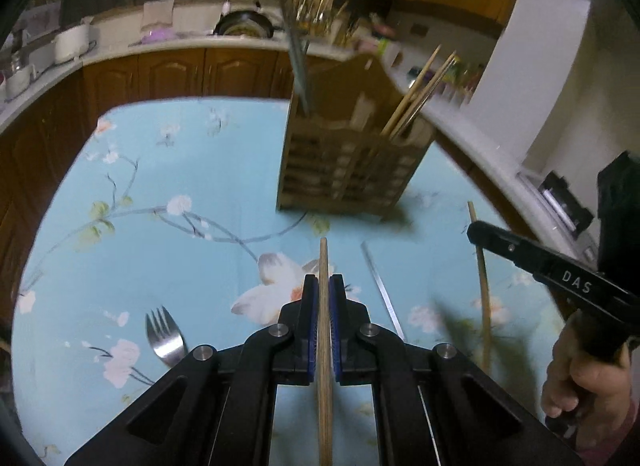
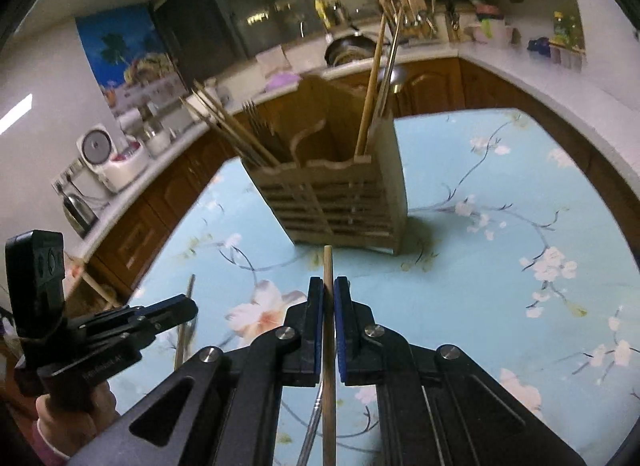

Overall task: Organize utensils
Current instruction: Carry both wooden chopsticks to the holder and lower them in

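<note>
A slatted wooden utensil holder (image 1: 352,153) stands on the blue floral tablecloth; it also shows in the right wrist view (image 2: 340,193), with several wooden chopsticks (image 2: 228,129) and metal ones in its compartments. My left gripper (image 1: 324,286) is shut on a wooden chopstick (image 1: 324,266), held short of the holder. My right gripper (image 2: 328,290) is shut on another wooden chopstick (image 2: 328,266), also short of the holder. In the left wrist view, the right gripper (image 1: 476,231) shows at the right with its chopstick (image 1: 482,278). In the right wrist view, the left gripper (image 2: 188,308) shows at the left.
A metal fork (image 1: 164,336) lies on the cloth at the front left. A metal chopstick (image 1: 382,290) lies between the grippers. A metal handle (image 2: 310,426) lies under my right gripper. The kitchen counter (image 1: 180,45) with pots and a rice cooker (image 2: 112,153) curves behind the table.
</note>
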`<state>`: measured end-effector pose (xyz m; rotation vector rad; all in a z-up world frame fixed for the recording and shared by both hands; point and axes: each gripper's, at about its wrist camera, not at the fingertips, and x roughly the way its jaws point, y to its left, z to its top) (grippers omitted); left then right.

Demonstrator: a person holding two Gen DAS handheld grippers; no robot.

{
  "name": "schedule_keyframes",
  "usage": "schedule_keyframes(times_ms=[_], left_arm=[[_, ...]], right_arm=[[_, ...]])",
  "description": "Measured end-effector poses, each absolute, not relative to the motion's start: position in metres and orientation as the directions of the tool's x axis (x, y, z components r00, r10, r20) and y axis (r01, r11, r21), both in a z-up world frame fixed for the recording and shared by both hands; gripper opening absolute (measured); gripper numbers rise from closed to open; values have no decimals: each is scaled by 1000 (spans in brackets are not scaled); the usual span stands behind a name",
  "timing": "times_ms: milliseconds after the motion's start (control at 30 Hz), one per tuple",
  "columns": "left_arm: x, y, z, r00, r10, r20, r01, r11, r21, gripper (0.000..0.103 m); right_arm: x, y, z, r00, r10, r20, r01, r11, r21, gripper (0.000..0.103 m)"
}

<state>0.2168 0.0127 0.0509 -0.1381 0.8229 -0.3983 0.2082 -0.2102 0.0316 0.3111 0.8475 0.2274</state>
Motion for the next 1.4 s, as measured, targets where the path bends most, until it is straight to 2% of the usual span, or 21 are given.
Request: schedule_keyframes(times_ms=[233,500,1400], left_arm=[[184,29,92,665,-426,-613,326,905,-275,3],[165,37,115,704,-427,-567,336,904,-263,3],[178,50,142,775,-406,-484,315,913,-261,3]], right_arm=[[190,-222,71,715,314,-625,-83,925,370,5],[182,-231,104,773,289,-564,-87,930,356,5],[188,-246,128,828,262,-496,-80,931,357,5]])
